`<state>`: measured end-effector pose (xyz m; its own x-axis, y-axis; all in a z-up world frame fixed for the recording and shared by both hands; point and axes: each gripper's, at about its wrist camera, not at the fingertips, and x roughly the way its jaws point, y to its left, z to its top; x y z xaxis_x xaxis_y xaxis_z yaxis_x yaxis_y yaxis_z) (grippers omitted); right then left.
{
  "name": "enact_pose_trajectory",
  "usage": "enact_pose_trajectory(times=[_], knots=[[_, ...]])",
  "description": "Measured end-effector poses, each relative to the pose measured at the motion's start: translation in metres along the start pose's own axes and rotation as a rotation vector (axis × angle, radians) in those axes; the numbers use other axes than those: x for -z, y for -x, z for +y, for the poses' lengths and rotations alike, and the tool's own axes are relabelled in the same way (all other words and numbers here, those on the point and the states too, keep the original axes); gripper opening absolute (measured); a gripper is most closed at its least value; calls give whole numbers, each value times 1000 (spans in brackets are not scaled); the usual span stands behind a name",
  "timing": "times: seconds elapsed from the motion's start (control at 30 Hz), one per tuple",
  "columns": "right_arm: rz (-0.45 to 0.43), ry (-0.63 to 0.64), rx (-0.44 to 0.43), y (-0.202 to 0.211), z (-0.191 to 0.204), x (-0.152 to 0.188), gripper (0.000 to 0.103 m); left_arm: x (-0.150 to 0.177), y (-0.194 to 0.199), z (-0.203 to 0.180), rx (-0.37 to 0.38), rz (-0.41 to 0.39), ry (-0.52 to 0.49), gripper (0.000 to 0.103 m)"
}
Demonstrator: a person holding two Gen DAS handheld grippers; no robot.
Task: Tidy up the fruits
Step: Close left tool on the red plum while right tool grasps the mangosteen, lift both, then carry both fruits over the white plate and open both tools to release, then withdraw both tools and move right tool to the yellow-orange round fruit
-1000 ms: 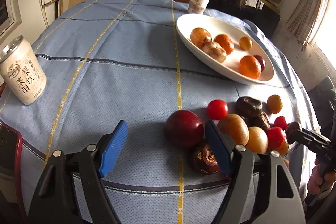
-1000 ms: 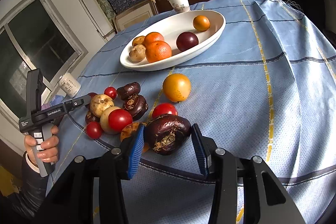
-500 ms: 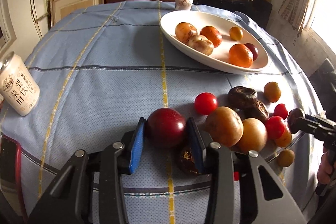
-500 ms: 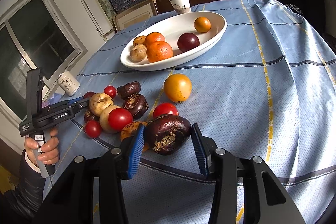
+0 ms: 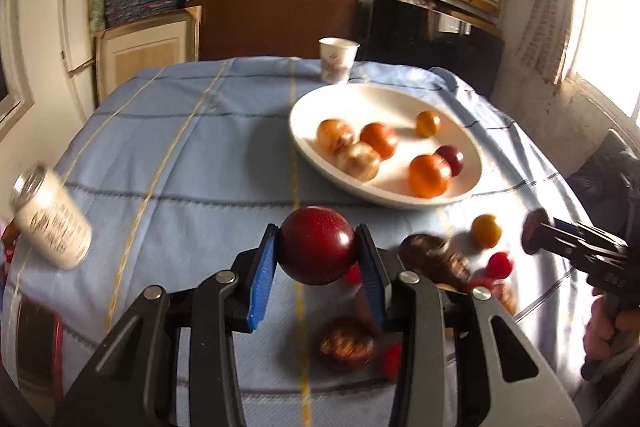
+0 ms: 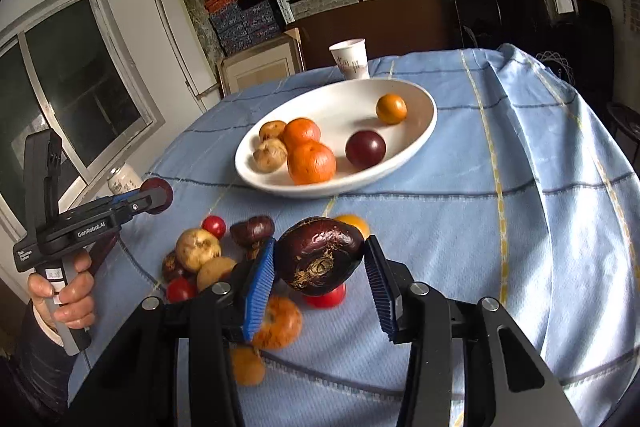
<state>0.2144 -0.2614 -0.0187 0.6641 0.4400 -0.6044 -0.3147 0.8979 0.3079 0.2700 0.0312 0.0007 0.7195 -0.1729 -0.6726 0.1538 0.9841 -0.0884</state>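
My left gripper is shut on a dark red round fruit and holds it above the blue tablecloth. My right gripper is shut on a wrinkled dark purple fruit, lifted above the loose pile. A white oval bowl at the back holds several fruits: oranges, brown ones and a dark plum. Loose fruits lie on the cloth below both grippers, among them small red tomatoes, brown ones and an orange one. The left gripper with its held fruit also shows in the right wrist view.
A white drink can stands at the left of the table. A paper cup stands behind the bowl. The table's edges fall off on all sides. Shelves and boxes fill the back wall.
Both grippers have lifted their fruits off the cloth. The left gripper closed on the dark red fruit; the right closed on the purple fruit. The views tilted up toward the bowl.
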Motion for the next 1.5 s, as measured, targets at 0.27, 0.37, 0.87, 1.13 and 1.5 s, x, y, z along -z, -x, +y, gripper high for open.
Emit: enact_pose_trajectory(times=[0.27, 0.37, 0.87, 1.13, 1.5], knots=[[-78, -63, 70, -49, -8, -71, 45, -67, -53, -29, 59, 28, 6, 38], [-55, -74, 69, -74, -10, -86, 45, -77, -78, -37, 42, 50, -1, 38], [-24, -92, 27, -67, -6, -89, 57, -83, -56, -20, 60, 31, 63, 89], [-50, -99, 97, -28, -18, -37, 62, -12, 6, 6, -61, -53, 40, 95], [-5, -80, 146, -18, -11, -8, 62, 28, 20, 44, -131, 3, 134, 95]])
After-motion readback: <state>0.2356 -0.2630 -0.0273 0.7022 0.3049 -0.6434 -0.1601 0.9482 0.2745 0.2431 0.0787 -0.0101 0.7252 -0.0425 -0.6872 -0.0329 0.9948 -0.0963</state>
